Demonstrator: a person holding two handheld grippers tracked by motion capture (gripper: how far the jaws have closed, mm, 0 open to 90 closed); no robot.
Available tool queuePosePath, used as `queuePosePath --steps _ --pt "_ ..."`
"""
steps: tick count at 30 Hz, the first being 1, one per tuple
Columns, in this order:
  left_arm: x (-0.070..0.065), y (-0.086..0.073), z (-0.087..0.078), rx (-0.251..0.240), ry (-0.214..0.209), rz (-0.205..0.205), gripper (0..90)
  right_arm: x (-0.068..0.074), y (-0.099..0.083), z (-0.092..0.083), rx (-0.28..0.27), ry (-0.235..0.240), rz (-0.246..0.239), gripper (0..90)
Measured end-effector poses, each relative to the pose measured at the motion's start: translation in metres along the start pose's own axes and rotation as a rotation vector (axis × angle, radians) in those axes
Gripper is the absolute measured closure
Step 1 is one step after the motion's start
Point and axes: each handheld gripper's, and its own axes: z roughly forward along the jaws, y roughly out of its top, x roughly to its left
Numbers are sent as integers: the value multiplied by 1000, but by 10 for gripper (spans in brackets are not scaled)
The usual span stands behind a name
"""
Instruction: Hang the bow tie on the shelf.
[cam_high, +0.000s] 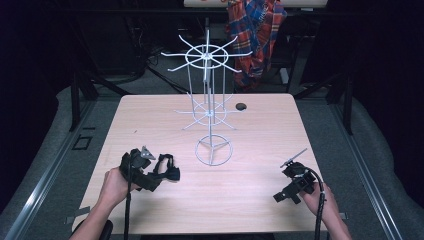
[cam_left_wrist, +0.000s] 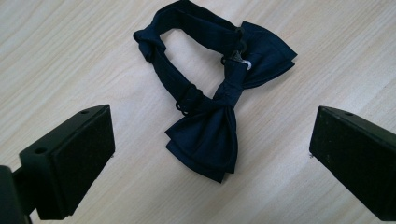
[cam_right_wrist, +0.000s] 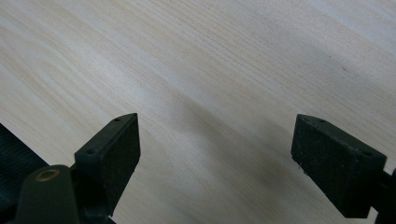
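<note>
- Dark room is surrounding a pale wood desk (cam_high: 260, 200); high view is showing a wire rack (cam_high: 210, 107) standing mid-desk, left claw (cam_high: 150, 172) at a dark bow tie (cam_high: 167, 167) on the near-left, right claw (cam_high: 290, 192) sitting well apart at the near-right.
- Left gripper view: jaws are gaping wide, holding nothing; navy bow tie (cam_left_wrist: 219, 107) is lying flat between them, strap looped behind. Looks soft, light, floppy. I'm judging the centre knot the best pinch point.
- Right gripper view: right claw is hanging wide open over bare wood, empty.
</note>
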Motion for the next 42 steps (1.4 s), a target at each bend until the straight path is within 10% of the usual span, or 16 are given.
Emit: queuePosePath --steps 25,42 --pt "-11 15 13 19 -30 72 13 3 5 3 9 7 5 153" --pt "-8 28 44 132 -69 121 531 3 2 5 38 4 0 153"
